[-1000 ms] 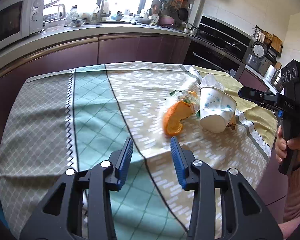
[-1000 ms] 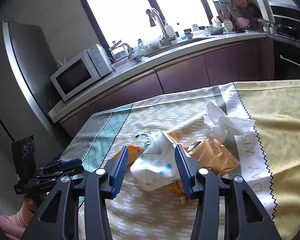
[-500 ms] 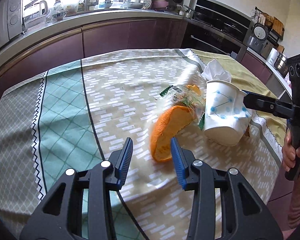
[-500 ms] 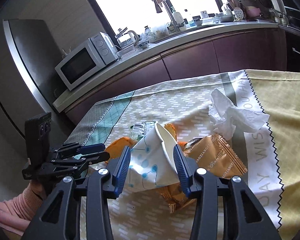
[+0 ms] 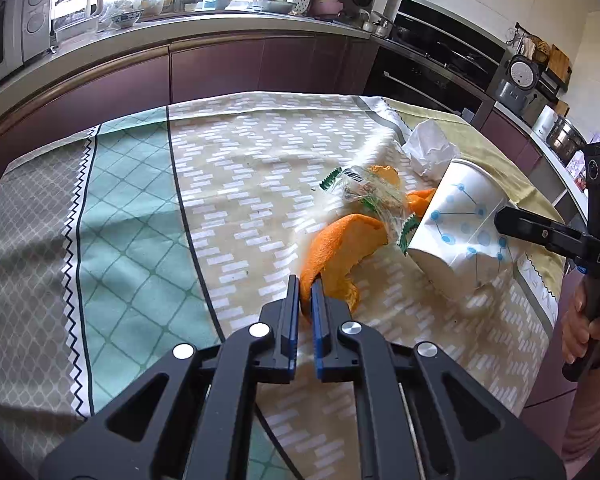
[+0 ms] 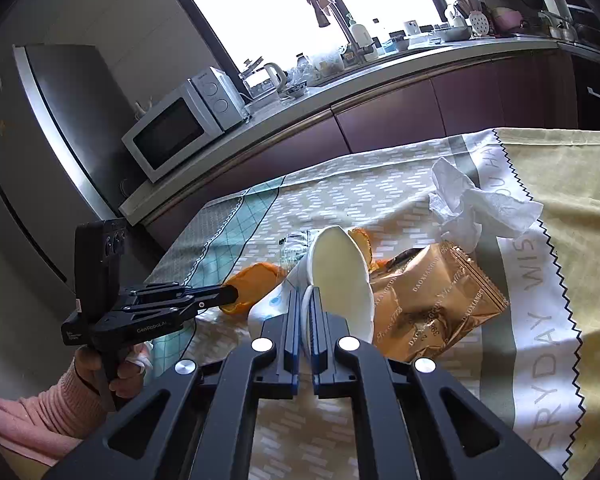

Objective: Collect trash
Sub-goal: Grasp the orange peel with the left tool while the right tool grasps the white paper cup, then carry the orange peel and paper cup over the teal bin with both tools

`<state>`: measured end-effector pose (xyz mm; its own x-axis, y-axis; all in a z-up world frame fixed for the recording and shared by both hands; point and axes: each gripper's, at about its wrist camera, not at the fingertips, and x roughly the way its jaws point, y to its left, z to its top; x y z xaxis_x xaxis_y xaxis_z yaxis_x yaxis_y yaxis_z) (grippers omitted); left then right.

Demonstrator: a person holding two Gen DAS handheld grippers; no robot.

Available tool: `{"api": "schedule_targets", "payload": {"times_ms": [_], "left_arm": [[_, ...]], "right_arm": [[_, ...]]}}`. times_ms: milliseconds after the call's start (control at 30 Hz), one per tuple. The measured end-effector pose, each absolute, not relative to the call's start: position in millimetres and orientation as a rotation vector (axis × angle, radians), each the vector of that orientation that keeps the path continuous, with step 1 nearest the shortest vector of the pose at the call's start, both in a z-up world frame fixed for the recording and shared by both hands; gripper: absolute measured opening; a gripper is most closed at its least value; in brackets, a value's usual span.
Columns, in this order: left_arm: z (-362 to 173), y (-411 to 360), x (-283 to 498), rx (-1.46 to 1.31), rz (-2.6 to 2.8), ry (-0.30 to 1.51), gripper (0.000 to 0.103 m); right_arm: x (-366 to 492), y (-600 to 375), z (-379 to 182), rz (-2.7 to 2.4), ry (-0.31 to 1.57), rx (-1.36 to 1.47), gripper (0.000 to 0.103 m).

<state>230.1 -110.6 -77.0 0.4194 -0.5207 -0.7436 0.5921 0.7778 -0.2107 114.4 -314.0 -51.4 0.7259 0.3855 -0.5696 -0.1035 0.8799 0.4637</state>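
Left jaws: the left gripper (image 5: 305, 292) is pinching the near edge of the curled orange peel (image 5: 340, 250), its blue pads nearly meeting.
Right jaws: the right gripper (image 6: 307, 304) is clamping the rim of the white paper cup with blue dots (image 6: 336, 276), squeezing the rim flat between almost closed pads.
Cup: it is lying tilted on its side at the right of the trash pile, mouth facing the right wrist camera.
Trash pile: the peel is sitting left of the cup; a crinkled clear plastic wrapper with green print (image 5: 364, 192) is lying just behind the peel, a gold foil snack packet (image 6: 428, 300) is lying to the right of the cup, and a crumpled white tissue (image 6: 472, 204) is resting farther back.
Edges and room: the patterned tablecloth (image 5: 132, 216) is stretching wide and bare to the left of the pile; its right edge is dropping off close beside the cup.
Hidden: the cup is covering part of the packet and a second peel piece (image 5: 420, 200); whether the cup is touching the cloth is hard to tell.
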Motion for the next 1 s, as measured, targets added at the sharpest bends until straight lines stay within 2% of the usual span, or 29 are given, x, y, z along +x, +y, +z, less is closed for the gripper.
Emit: {"api": "schedule_targets", "payload": {"times_ms": [400, 1000], "left_arm": [[-48, -52, 189, 0.043, -0.636, 0.824, 0.006], [-22, 49, 163, 0.004, -0.482, 0.761, 0.006]], "right_arm": [[93, -294, -29, 0.339, 0.629, 0.46, 0.003], [121, -211, -34, 0.533, 0.646, 0.51, 0.003]]}}
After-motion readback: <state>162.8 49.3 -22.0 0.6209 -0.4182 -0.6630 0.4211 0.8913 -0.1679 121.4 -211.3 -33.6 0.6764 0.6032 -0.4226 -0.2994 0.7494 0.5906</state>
